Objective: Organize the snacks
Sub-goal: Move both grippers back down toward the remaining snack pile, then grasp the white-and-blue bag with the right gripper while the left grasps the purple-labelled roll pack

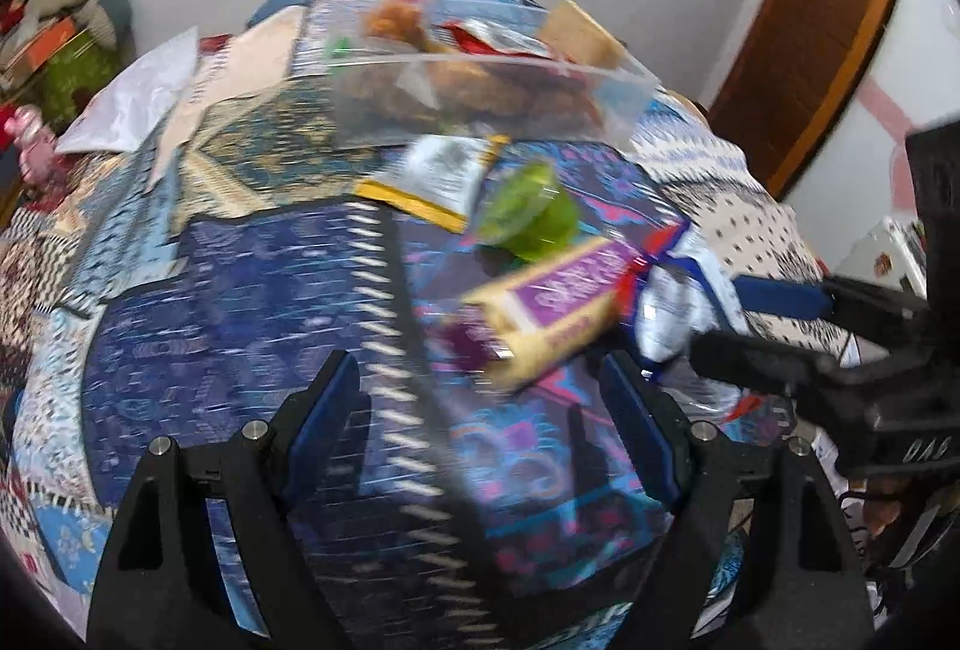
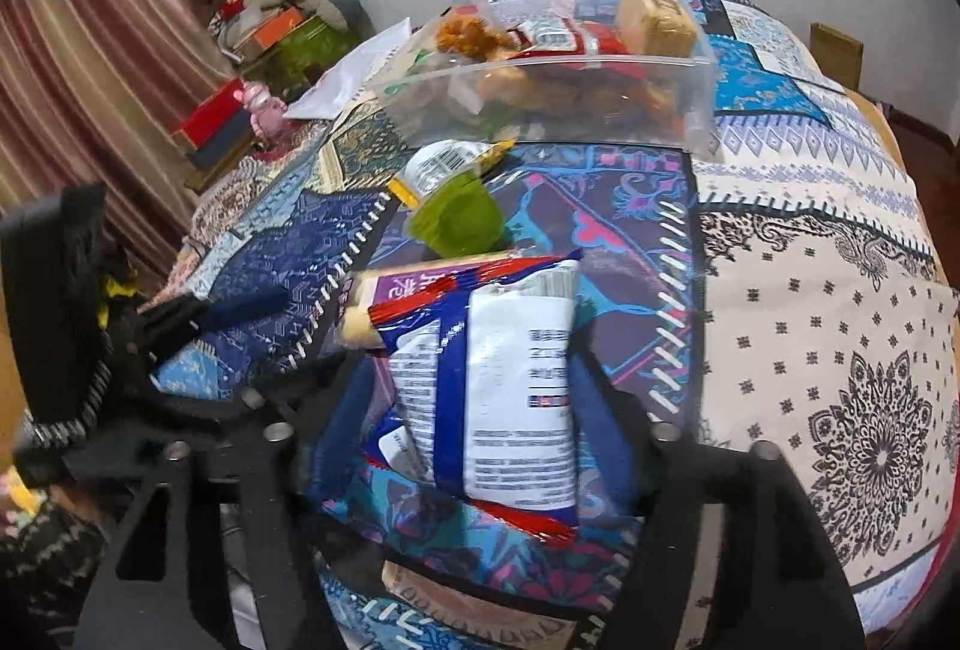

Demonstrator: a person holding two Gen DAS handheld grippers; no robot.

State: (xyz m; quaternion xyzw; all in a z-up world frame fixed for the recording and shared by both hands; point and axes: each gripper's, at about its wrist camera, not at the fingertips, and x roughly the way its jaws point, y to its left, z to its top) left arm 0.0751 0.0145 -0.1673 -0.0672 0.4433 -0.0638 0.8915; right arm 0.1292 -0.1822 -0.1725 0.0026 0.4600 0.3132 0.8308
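The left hand-held gripper [image 1: 480, 410] hovers over the patchwork-patterned cloth [image 1: 240, 290] covering the tabletop, its blue-padded fingers [image 1: 324, 410] spread wide with nothing between them. Just ahead and slightly to its right lies a yellow biscuit pack with a purple label [image 1: 540, 314], tilted across the cloth; beyond that sits a small green jelly cup [image 1: 528, 218], and next to it a flat yellow-edged sachet [image 1: 432, 176]. Farther ahead stands a clear plastic rectangular bin [image 1: 480, 92] already holding several wrapped snacks.

The right hand-held gripper [image 2: 474, 386] comes in from the left gripper's right side and is pinching a blue, white and red foil snack packet [image 2: 510, 380]; the packet fills the space between its fingers and hides most of the pads. Directly past the packet's far end the biscuit pack [image 2: 384, 302] lies crosswise, touching or very nearly touching it, with the green cup [image 2: 462, 224] right behind, so both stand between this gripper and the clear bin [image 2: 552, 86]. The sachet [image 2: 444, 158] lies between cup and bin.

To the right gripper's left, the left tool's blue finger [image 2: 240, 305] shows over the cloth [image 2: 810, 320]. A white plastic bag [image 2: 354, 74] lies left of the bin, and a pink toy figure [image 2: 264, 110] with stacked boxes sits beyond the cloth's edge.
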